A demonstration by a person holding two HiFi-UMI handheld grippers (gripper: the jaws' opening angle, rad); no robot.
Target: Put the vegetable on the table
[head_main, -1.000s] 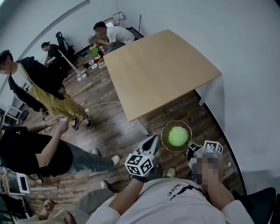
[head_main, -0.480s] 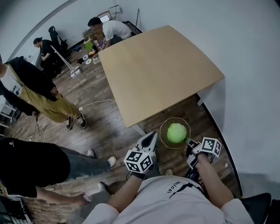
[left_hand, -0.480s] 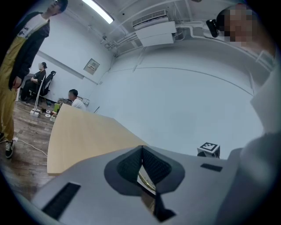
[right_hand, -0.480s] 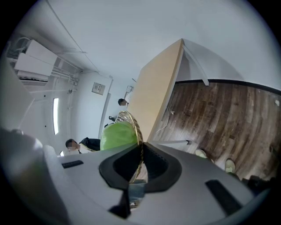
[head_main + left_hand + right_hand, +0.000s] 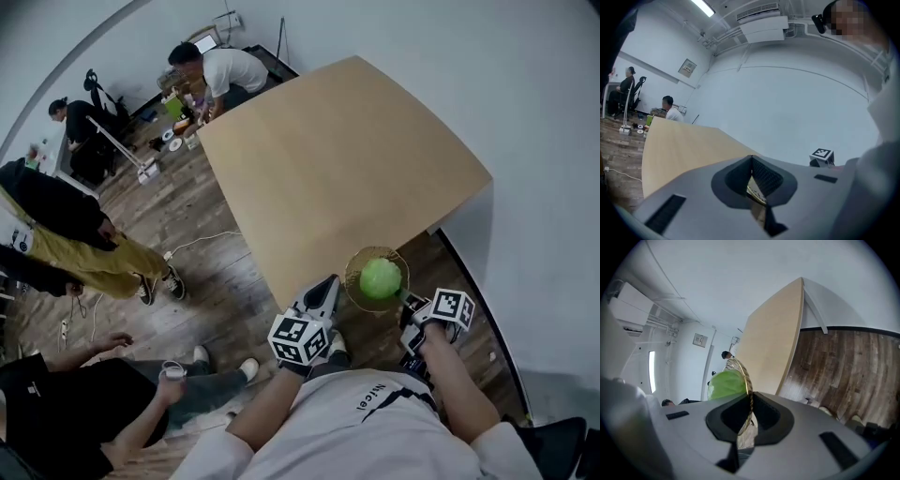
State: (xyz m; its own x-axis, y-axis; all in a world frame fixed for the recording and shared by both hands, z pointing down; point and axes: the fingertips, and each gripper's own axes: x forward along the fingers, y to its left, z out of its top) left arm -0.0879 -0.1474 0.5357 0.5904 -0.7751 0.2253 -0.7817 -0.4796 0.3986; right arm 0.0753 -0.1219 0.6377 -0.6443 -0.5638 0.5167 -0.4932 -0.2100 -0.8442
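Observation:
A round green vegetable (image 5: pixel 381 277) lies in a glass plate with a gold rim (image 5: pixel 353 285), held in the air just off the near edge of the pale wooden table (image 5: pixel 337 150). My right gripper (image 5: pixel 407 301) is shut on the plate's near rim. In the right gripper view the gold rim (image 5: pixel 745 376) runs between the jaws of that gripper (image 5: pixel 750 403), and the vegetable (image 5: pixel 723 384) sits to its left. My left gripper (image 5: pixel 327 284) hangs shut and empty, left of the plate; the left gripper view shows it (image 5: pixel 752 160) over the table (image 5: pixel 679 145).
Several people stand or crouch on the wooden floor (image 5: pixel 202 281) to the left, and one crouches (image 5: pixel 217 69) past the table's far corner. A cable (image 5: pixel 200 236) trails on the floor. A white wall (image 5: pixel 534 169) runs close along the right.
The plate with the vegetable has come closer to the table's near edge, and both grippers went with it. The people at the left have shifted.

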